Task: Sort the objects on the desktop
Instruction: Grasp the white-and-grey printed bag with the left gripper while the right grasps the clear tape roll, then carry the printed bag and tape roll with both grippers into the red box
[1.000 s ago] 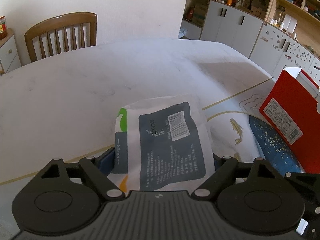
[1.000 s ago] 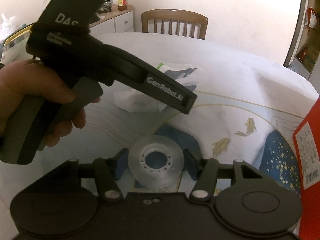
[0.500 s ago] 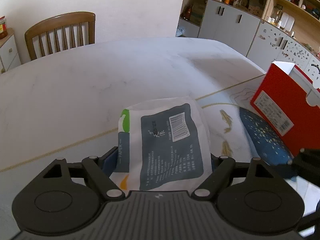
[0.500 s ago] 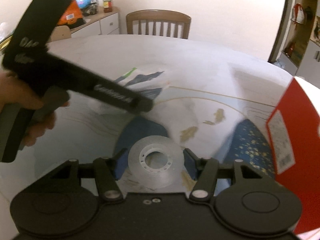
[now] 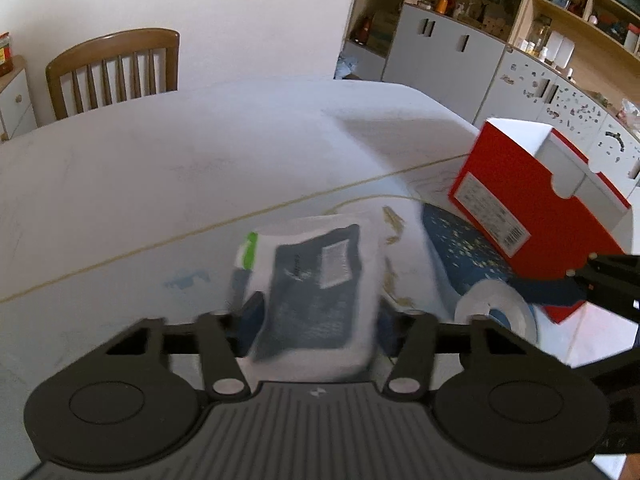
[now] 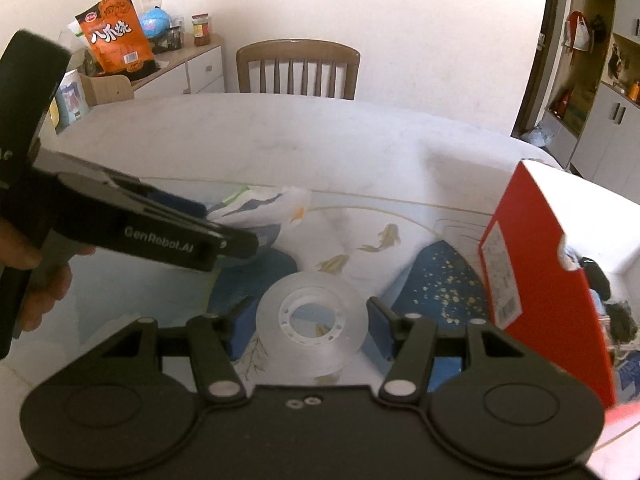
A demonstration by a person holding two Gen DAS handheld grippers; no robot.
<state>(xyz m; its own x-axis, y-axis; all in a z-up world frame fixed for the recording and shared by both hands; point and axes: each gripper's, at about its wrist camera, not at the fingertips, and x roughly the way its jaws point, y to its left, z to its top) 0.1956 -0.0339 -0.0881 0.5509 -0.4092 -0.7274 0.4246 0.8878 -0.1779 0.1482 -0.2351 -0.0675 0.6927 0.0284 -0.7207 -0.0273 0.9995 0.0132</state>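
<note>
White plastic tissue pack (image 5: 316,292), printed with a dark panel and a green tab, sits low in the centre of the left wrist view, clamped between the fingers of the left gripper (image 5: 318,320). Compared with the frame one second earlier, the pack appears blurred and the red box (image 5: 532,216) has shifted from the right edge toward the centre right of that frame. The tape roll (image 5: 496,312), unseen in that view earlier, now shows at lower right, pinched by the right gripper (image 5: 560,292). In the right wrist view the left gripper (image 6: 244,236) enters from the left edge at mid-height, the person's hand (image 6: 44,288) on its grip, lower in the frame than before. At lower centre the right gripper (image 6: 310,316) is closed on the clear tape roll (image 6: 312,320), one finger at each side. The red box (image 6: 548,280) fills the right side, open top showing dark contents; it was only a sliver earlier. A patterned mat (image 6: 436,280) with fish covers the bench (image 6: 280,136) beneath. A wooden chair (image 6: 296,68) stands at upper centre.
</note>
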